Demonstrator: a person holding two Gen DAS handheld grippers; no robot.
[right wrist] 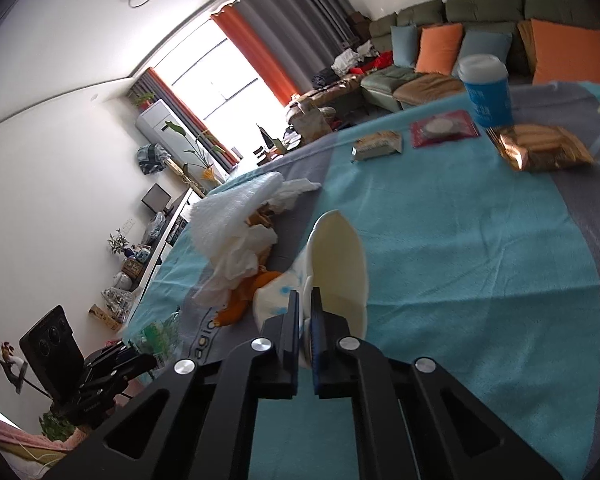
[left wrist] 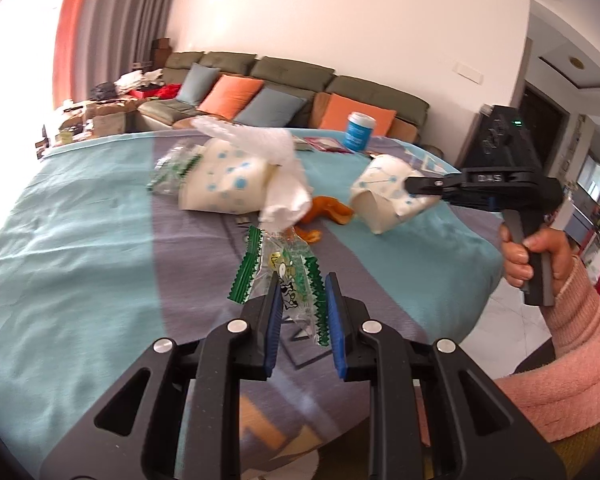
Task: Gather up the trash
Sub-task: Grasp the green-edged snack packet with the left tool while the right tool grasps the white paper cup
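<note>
Left wrist view: left gripper (left wrist: 302, 300) has its jaws apart with the green-edged candy wrapper (left wrist: 288, 280) between the blue pads; the wrapper hangs crooked and I can't tell if either pad actually bites it. My read: thin crinkly film, near weightless, slippery, springs back. Best pinched across the flat middle, not the serrated ends. Beyond it, toward the table middle: white tissue (left wrist: 288, 184) draped over a tipped paper cup (left wrist: 224, 184), orange peel (left wrist: 328, 210) just right of the tissue, a second green wrapper (left wrist: 172, 170) at far left of the cup. Right gripper (left wrist: 416, 184) reaches in from the right, clamped on the wall of a second paper cup (left wrist: 384, 196). Blue tub (left wrist: 358, 130) stands at the far edge. Near-left cloth is open; the table edge (left wrist: 476, 240) drops away on the right under the held cup.

Right wrist view: right gripper (right wrist: 306, 312) jaws nearly together, pinching the cup (right wrist: 336, 272) wall at the rim, cup tilted, mouth facing the lens. Thin paper, light, crushes easily; rim is the stiffest spot to hold. Tissue pile (right wrist: 236, 232) and peel (right wrist: 252, 292) sit just left of it. Sealed snack packs (right wrist: 540, 146) and the tub (right wrist: 486, 88) are far right, well apart. Wide bare cloth to the right for swinging out.
</note>
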